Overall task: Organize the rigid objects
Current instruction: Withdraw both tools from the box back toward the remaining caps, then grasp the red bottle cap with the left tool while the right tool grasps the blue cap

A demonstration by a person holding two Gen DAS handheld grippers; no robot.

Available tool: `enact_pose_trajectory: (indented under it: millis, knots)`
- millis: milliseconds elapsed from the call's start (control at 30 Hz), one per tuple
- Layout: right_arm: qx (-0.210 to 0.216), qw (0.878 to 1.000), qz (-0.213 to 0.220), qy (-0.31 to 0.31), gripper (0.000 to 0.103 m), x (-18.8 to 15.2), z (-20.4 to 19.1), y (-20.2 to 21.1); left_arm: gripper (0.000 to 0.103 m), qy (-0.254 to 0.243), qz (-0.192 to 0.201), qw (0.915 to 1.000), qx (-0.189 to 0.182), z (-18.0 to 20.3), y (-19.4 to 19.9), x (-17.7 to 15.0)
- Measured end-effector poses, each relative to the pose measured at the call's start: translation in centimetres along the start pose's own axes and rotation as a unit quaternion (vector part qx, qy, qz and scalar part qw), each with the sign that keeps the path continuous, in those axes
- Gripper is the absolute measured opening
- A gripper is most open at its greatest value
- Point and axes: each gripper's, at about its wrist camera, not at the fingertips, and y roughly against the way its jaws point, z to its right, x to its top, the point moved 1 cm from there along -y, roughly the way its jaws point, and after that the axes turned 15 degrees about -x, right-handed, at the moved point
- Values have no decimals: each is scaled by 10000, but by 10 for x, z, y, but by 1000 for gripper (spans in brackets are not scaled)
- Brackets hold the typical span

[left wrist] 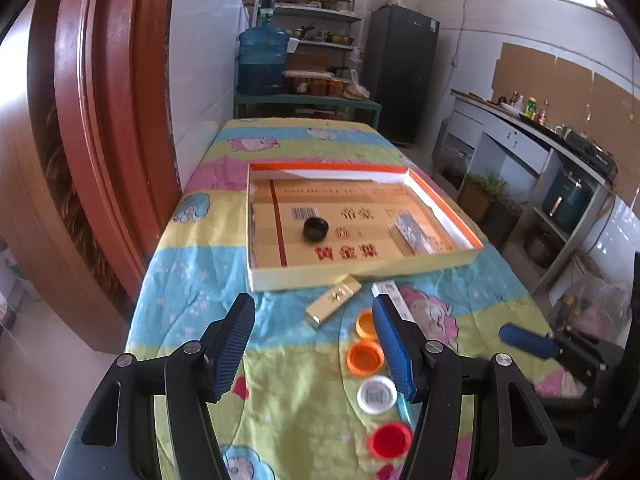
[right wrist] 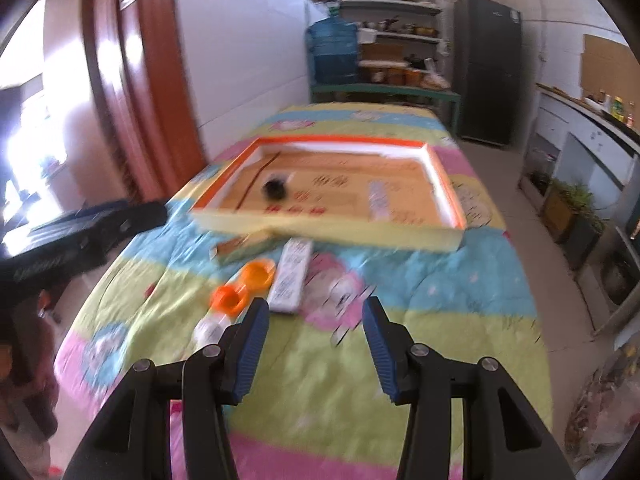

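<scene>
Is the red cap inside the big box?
No, the red cap lies on the tablecloth, outside the box.

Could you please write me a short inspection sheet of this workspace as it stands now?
Surface: table under a cartoon-print cloth, wrinkled.
Job's things: shallow box holds a black cap and a patterned packet. In front of it on the cloth lie a gold box, a white box, two orange caps, a white cap and a red cap.
Clutter: nothing seen on the table.
Grippers: left gripper open, empty, above the cloth beside the caps; right gripper open, empty, near the white box.
Cables: nothing seen.
Surroundings: red door frame, water jug, shelves, fridge, counter.
</scene>
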Motion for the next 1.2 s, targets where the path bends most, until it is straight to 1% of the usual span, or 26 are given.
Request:
enact_pose_trajectory:
  millis: [167,267,500,633,900,1100,1200]
  knots:
    - [330,9991,-98,228,48,-27,-18,11,63,-30,-75,10000,-45,2,4,-16]
    - [434,9983,-82,375,48,-41,-28,17,63,-5,-111,9998,-140,1,5,-26]
    - [658,9957,-65,654,48,-59,-47,21,63,-21,-167,9991,-378,0,8,-50]
    - [655,9945,-76,815,48,-65,-57,17,63,-114,-231,9989,-393,0,9,-60]
    - [611,9938,-135,919,48,-71,-62,14,63,2,-361,9980,-513,-7,4,-76]
    - [526,9934,-118,1016,48,-73,-66,9,63,-160,-455,9972,-575,-1,1,-83]
    - [493,9933,-74,1046,40,-74,-68,10,63,-241,-497,9965,-634,3,-1,-86]
